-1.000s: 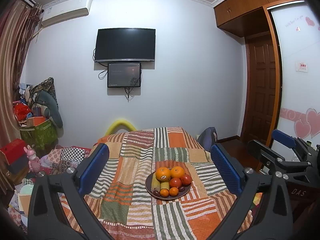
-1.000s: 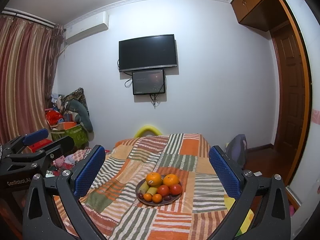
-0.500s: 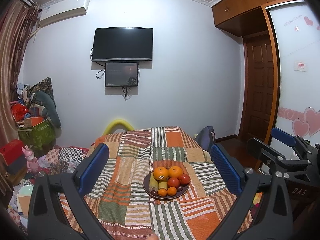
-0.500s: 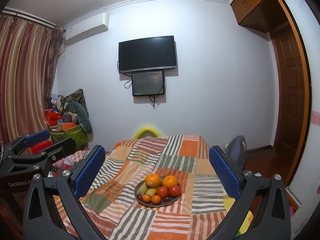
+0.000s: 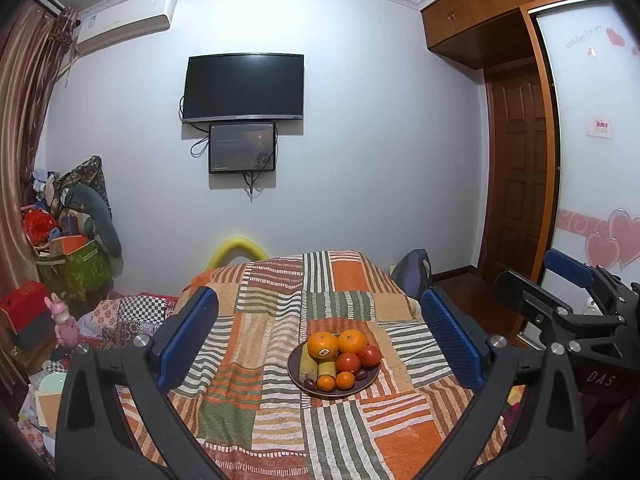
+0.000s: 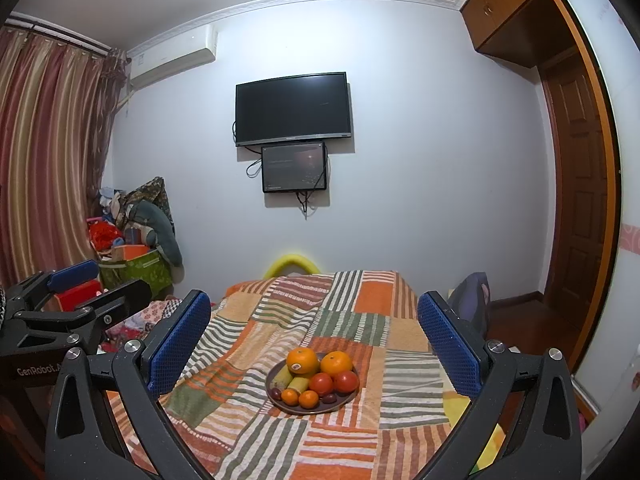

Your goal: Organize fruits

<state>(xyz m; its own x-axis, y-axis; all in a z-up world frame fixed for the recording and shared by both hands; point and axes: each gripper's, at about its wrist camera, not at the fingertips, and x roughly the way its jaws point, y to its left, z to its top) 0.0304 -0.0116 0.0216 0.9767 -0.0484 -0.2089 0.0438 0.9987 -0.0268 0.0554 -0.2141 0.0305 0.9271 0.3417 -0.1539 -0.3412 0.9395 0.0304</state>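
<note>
Hovering with both claws, left claw (image 5: 318, 338) and right claw (image 6: 314, 340), spread wide and empty, you face firm, rollable round oranges (image 6: 303, 361) piled on the dark round plate (image 6: 344, 402) atop the striped patchwork bed (image 6: 348, 320); pinch each across its middle.

Left gripper (image 5: 320, 328) sits wide open over the near end of a table covered in a striped patchwork cloth (image 5: 276, 344), blue pads far apart, nothing between them. A dark plate (image 5: 297, 376) sits on the cloth near the middle, a bit toward the right edge, piled up: two big oranges (image 5: 322, 345) at the back, one with a sticker, two red fruits (image 5: 348, 362) just right of centre, two yellow-green pieces (image 5: 326, 367) on the left, two small oranges (image 5: 345, 380) and some dark little ones at the front. The right gripper (image 5: 568, 292) pokes in past the table's right edge, and I can't tell how its jaws stand. TV (image 5: 244, 87) on the far wall.
</note>
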